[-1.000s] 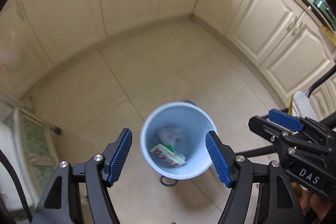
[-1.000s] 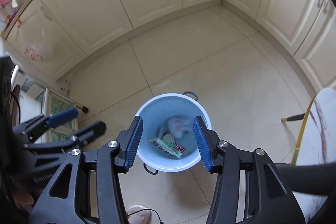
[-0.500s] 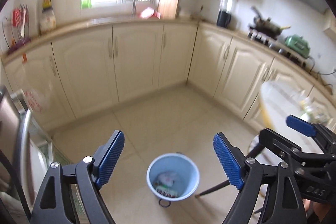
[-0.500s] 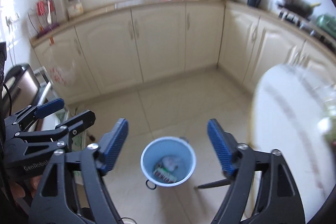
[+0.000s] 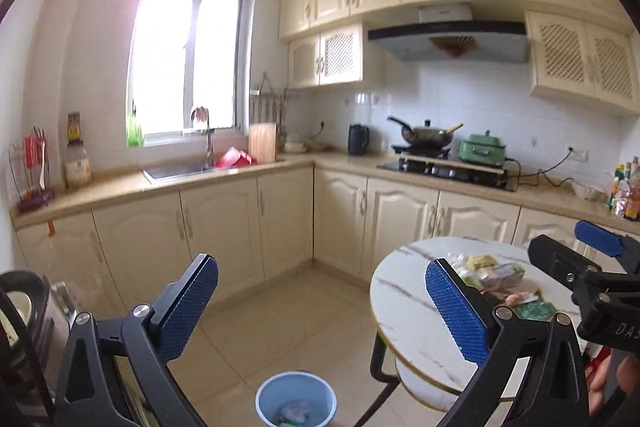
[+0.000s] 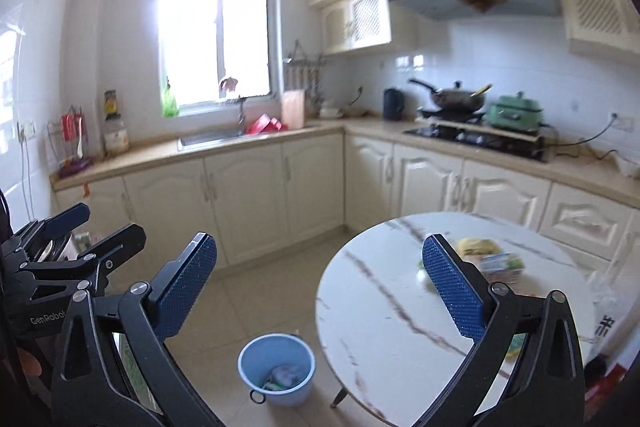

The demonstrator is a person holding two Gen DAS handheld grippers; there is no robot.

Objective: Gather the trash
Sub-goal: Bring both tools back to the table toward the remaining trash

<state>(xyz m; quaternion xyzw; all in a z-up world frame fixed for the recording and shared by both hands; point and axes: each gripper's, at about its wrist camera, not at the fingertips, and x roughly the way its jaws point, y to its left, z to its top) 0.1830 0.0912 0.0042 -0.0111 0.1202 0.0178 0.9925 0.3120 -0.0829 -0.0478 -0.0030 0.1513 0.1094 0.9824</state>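
**Both grippers empty, lined up for next trash pickup**

My left gripper (image 5: 322, 311) and right gripper (image 6: 320, 291) are both up at tabletop level, pointing across the kitchen, side by side. Jaws on both are opening, nothing between them, so no load in either. In the left wrist view I see the right tool off to the right edge; in the right wrist view the left tool sits at the left edge.

Trash loc: a loose pile of wrappers (image 5: 494, 273) on the round marble table (image 5: 404, 311), toward its far side (yellowish packet, pale green pack, some flat green bits, details blurry). Right view shows the same wrappers (image 6: 490, 257) just past my right finger.

Blue bin (image 6: 276, 367) is on the floor tiles just beside the table's near-left edge, w/ a few pieces already inside. Placed there, I reckon, so the drop is a short swing down from the tabletop.

Judgement: mid-task, some collected, pile on table left. Wide-apart jaws suit crumpled packs. Next likely needs a reach fwd over the table; risk = thin flat wrappers sliding on the smooth marble.
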